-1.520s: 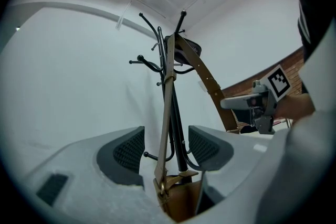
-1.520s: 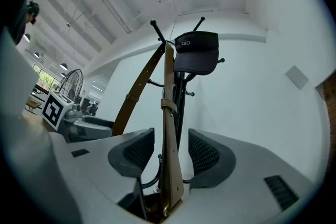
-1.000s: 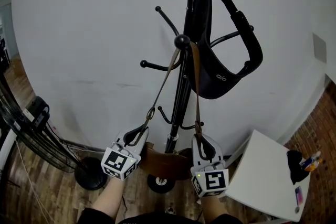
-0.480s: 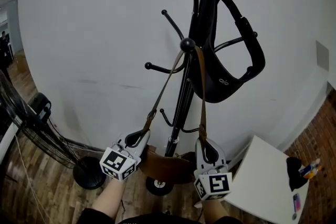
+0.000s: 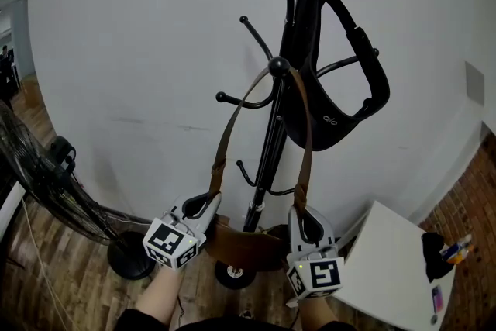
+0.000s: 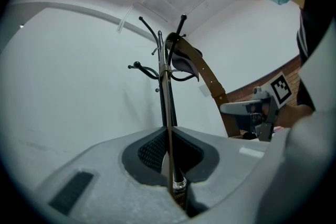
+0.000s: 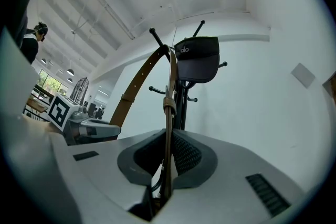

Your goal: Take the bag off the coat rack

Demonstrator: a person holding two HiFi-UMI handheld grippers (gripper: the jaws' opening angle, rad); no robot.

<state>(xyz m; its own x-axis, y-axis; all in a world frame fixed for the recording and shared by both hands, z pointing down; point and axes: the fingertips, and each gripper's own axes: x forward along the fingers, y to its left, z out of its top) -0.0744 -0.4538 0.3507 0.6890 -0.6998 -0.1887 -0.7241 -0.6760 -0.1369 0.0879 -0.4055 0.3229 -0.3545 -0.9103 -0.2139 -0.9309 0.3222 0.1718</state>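
Observation:
A brown leather bag [image 5: 244,244] hangs low on the black coat rack [image 5: 271,143]. Its long strap [image 5: 225,143] loops over a round hook knob [image 5: 279,66] and bows slackly outward. My left gripper [image 5: 203,204] is shut on the left run of the strap [image 6: 169,128], near its metal fitting. My right gripper [image 5: 304,219] is shut on the right run [image 7: 168,113]; its jaws have just been closing on it. In the two gripper views, each strap run rises from between the left jaws [image 6: 169,157] or the right jaws [image 7: 165,165] to the hook.
A black sling bag [image 5: 333,116] hangs from an upper hook of the same rack. A standing fan [image 5: 46,190] with its round base [image 5: 132,260] is at the left. A white table [image 5: 391,260] with small dark items stands at the right. A white wall is behind.
The strap, taut and straight before, now bows outward on both sides below the hook knob. Both grippers stay low beside the bag.

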